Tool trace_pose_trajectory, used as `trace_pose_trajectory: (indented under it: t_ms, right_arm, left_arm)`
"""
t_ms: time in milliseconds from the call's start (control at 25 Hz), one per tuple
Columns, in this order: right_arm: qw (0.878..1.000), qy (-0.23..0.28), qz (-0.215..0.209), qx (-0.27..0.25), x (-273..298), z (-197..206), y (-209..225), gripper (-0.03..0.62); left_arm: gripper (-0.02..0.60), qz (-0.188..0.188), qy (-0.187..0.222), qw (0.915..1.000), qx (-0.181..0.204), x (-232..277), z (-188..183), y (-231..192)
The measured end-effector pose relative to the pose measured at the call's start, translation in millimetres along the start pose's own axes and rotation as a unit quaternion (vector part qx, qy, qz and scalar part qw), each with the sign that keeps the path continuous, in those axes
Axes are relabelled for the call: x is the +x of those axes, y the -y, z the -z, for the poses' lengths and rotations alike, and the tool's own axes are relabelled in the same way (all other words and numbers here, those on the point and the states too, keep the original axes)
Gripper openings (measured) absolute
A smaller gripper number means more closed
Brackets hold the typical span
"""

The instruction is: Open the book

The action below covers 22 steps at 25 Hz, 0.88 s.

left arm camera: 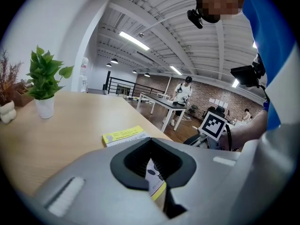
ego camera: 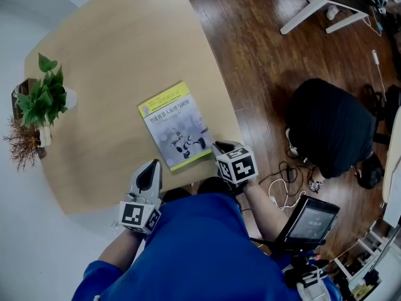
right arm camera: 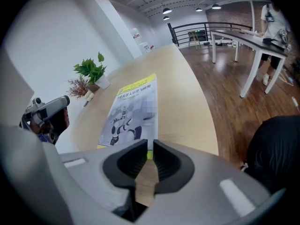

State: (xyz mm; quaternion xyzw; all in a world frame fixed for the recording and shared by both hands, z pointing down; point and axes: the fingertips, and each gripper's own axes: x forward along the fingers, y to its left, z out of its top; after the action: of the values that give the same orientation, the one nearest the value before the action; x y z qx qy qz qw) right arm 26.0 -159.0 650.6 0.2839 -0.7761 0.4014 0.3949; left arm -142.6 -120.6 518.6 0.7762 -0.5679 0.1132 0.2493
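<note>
A closed book point(ego camera: 177, 125) with a yellow and white cover and a cartoon robot lies flat on the wooden table point(ego camera: 113, 49), near its front right edge. My right gripper point(ego camera: 219, 146) is at the book's near right corner. In the right gripper view its jaws point(right arm camera: 150, 158) stand almost together, with the book's point(right arm camera: 131, 111) yellow corner edge in the narrow slit between them. My left gripper point(ego camera: 152, 167) hovers at the table's front edge, left of the book and apart from it. Its jaws point(left arm camera: 157, 182) are close together with nothing held; the book point(left arm camera: 123, 135) lies ahead.
A green potted plant point(ego camera: 44, 99) and a dried plant point(ego camera: 24, 144) stand at the table's left edge. Right of the table, on the wood floor, are a black chair point(ego camera: 331, 125), a tablet on a stand point(ego camera: 310, 221), cables and white desk legs point(ego camera: 313, 8).
</note>
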Motion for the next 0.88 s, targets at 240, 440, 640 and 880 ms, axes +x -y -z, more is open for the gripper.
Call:
trace_pose_trajectory:
  t_ms: [240,440,640,880]
  right_arm:
    - [1.000,-0.009,-0.003,-0.007,-2.1,6.4,-3.7,0.040]
    - [1.000,-0.003,-0.021,0.020,-2.4,10.9,-4.7,0.040]
    - [0.999,-0.012,-0.020,0.035,1.3,13.8,-0.4,0.038]
    - [1.000,0.006,-0.016,-0.003,-14.7,6.6,-23.3,0.003]
  left_arm:
    - [0.007,-0.004,0.001,1.0000,-0.007,-1.9,-1.9,1.6]
    - [0.006,-0.006,0.002,0.9999,-0.009,-2.1,-3.3,2.8]
    - [0.007,-0.004,0.001,1.0000,-0.007,-3.4,-4.0,3.2]
    - [0.006,-0.001,0.009,1.0000,-0.004,-8.4,-2.0,-0.2]
